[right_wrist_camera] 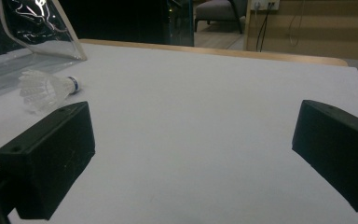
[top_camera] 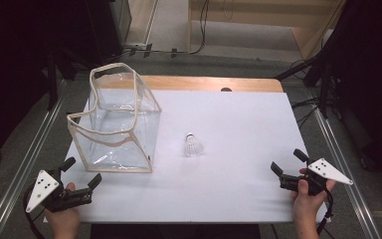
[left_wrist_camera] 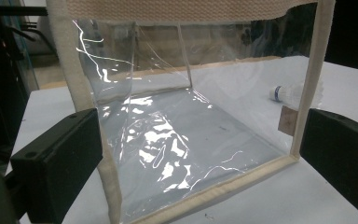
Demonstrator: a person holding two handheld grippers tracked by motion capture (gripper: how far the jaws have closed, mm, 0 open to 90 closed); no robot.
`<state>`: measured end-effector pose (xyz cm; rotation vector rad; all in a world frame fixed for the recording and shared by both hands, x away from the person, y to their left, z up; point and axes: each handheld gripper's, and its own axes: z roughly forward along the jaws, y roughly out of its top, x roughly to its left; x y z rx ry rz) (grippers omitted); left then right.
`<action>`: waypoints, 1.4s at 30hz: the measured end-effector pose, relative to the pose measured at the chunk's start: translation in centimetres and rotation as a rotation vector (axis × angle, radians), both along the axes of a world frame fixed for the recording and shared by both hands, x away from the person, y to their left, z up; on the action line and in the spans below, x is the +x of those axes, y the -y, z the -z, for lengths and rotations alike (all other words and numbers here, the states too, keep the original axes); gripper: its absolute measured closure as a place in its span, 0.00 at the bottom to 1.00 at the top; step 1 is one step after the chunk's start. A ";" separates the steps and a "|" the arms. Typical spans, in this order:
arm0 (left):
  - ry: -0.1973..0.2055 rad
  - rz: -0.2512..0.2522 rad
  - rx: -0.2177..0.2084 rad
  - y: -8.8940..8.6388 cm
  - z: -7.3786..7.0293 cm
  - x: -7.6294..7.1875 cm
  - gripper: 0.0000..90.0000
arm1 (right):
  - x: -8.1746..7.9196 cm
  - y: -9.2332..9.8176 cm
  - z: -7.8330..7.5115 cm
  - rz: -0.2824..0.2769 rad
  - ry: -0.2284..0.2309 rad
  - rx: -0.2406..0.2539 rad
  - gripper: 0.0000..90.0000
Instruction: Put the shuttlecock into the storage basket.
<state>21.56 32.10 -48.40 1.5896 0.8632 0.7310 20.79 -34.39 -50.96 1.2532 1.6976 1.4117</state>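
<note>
The shuttlecock (top_camera: 193, 146) lies between both wide-open, empty claws, nearer the right claw (top_camera: 289, 168) than the left claw (top_camera: 82, 172), cork pointing away.

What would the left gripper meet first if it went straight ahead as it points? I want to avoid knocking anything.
Probably the clear bag: the left gripper is open and faces its near side, jaws either side of it. The shuttlecock lies beyond and to the right, off that line.

Between the left gripper's (left_wrist_camera: 200, 154) black fingers (left_wrist_camera: 60, 158) stands a clear plastic box-shaped bag (left_wrist_camera: 177, 135) edged in woven beige trim. Beyond the right gripper's (right_wrist_camera: 193, 154) black fingers (right_wrist_camera: 51, 158) lies a white feathered shuttlecock (right_wrist_camera: 44, 91) with a blue-banded cork, on the white rectangular table sheet (right_wrist_camera: 205, 121).
</note>
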 end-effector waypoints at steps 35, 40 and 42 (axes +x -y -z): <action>0.001 0.000 0.008 0.2 0.0 -0.1 0.00 | 3.6 -7.0 -5.0 -0.210 -0.002 -0.089 0.00; 0.000 0.001 0.006 0.2 0.0 -0.1 0.00 | 4.5 -8.5 -5.4 -0.234 -0.008 -0.096 0.03; 0.000 0.001 0.009 0.2 0.0 -0.1 0.00 | 4.8 -9.0 -5.6 -0.253 -0.009 -0.099 0.06</action>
